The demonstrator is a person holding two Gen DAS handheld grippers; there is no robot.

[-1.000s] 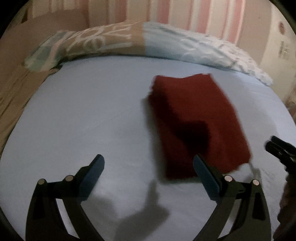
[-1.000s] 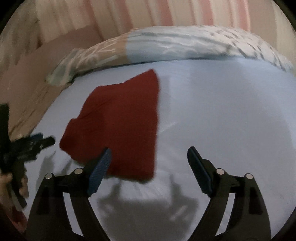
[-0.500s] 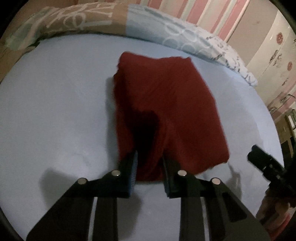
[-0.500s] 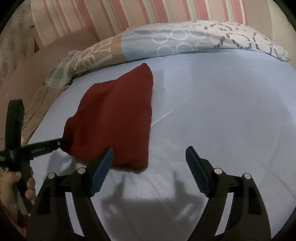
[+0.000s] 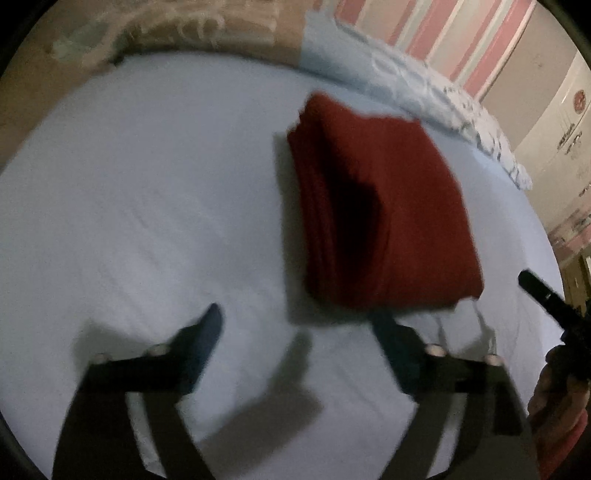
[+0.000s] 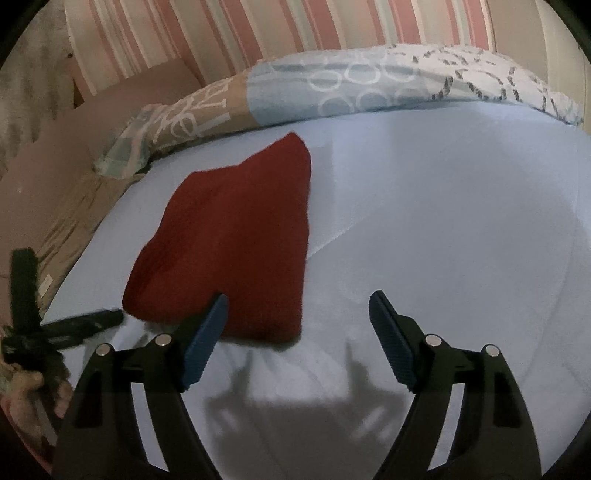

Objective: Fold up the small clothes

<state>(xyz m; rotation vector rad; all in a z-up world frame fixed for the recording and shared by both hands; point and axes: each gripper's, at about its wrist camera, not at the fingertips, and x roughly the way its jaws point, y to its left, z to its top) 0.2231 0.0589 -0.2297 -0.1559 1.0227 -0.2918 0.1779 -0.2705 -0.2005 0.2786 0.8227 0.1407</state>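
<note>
1. Your folded cloth (image 6: 229,236) is plain dark red.
2. The bed sheet (image 6: 424,206) under it is plain pale blue.
3. The duvet (image 6: 332,88) shows tan, light-blue and white panels with ring prints.
4. The wall (image 6: 258,26) behind has pink, white and grey-green stripes.
5. Your claw pads (image 6: 205,338) are blue on black arms.

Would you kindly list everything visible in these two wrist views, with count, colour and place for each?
folded dark red knit garment: one, dark red, lying flat on the sheet, apart from both grippers' pads.
light blue bed sheet: one, pale blue, covering the bed.
patterned duvet: one, tan, blue and white with rings and lettering, bunched along the bed's far edge.
beige fabric: one piece, beige, beside the bed's far left edge in the right wrist view.
striped wall: pink, white and pale green stripes, behind the bed.
left gripper: one, black with blue pads, jaws just opened wide, nothing between them.
right gripper: one, black with blue pads, open, empty.
hand: one, holding the left gripper.
</note>
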